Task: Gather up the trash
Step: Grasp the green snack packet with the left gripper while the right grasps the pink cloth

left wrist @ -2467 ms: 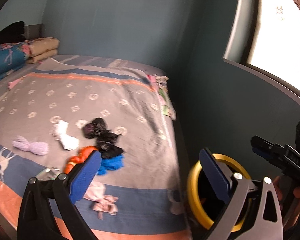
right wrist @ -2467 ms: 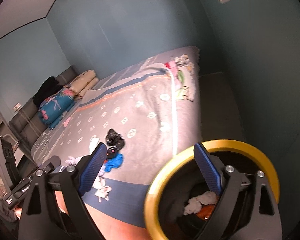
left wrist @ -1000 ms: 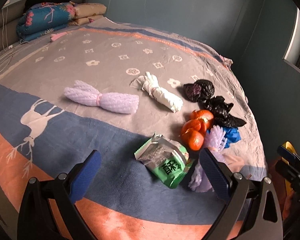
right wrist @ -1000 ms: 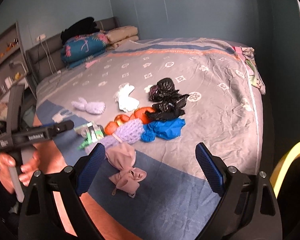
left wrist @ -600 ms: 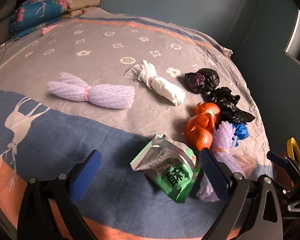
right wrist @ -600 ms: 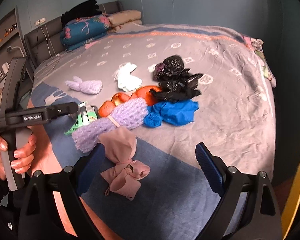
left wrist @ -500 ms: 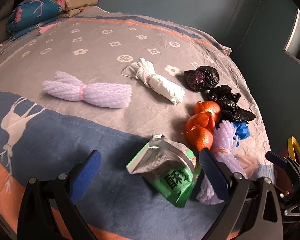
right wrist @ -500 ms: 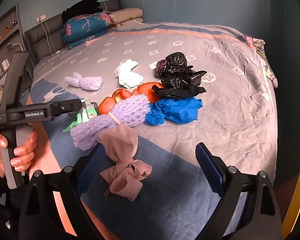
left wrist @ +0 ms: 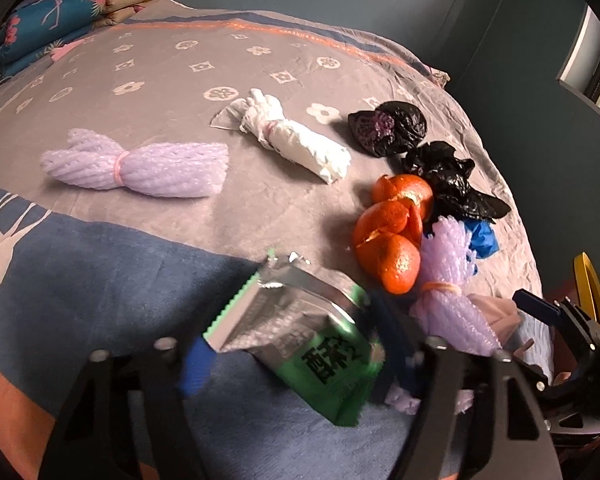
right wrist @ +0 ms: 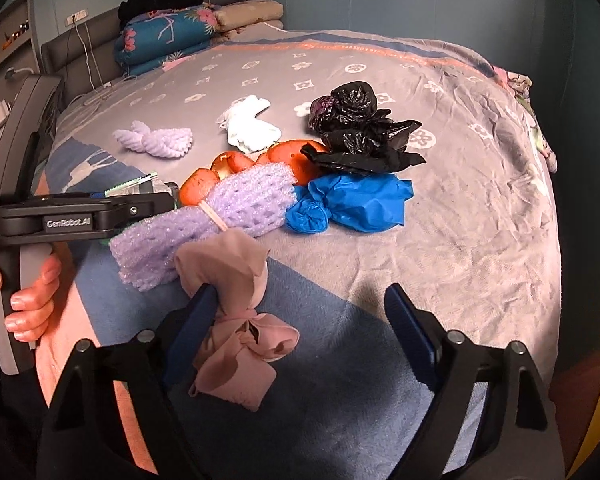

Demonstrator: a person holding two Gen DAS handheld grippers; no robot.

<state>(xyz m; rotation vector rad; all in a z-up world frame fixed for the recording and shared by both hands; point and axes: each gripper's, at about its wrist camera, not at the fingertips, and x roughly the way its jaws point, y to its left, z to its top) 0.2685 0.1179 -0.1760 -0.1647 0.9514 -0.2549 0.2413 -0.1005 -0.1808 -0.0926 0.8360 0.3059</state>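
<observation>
On the bed cover (left wrist: 140, 80), the left gripper (left wrist: 296, 356) has just been closing its jaws; the green snack packet (left wrist: 320, 344) sits between them, but blur hides whether the pads press it. Right of it lie orange peels (left wrist: 396, 232). The right gripper (right wrist: 300, 324) has been closing too, its jaws apart, with the pink knotted stocking (right wrist: 236, 320) touching its left pad.

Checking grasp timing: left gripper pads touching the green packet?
Cannot tell. Left wrist view: left gripper jaws have just been closing, green packet between them, but blur hides contact or gap.
</observation>
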